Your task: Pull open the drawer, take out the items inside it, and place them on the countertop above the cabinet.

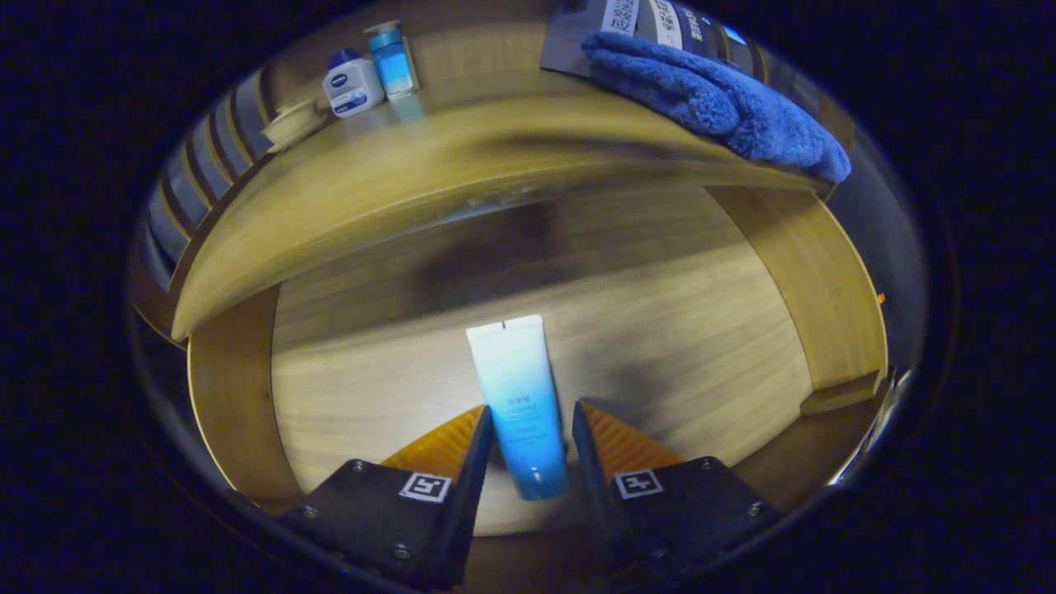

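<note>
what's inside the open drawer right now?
One blue-and-white tube lies on the drawer floor, between the gripper fingers; whether they press it is unclear. The countertop edge overhangs and hides the drawer's back.

— How does the gripper [532, 421] stand?
— It points forward and a little down, both fingers [476, 450] reaching ahead side by side.
— Closed?
— No. The jaws are parted, with a clear gap between the tips.
</note>
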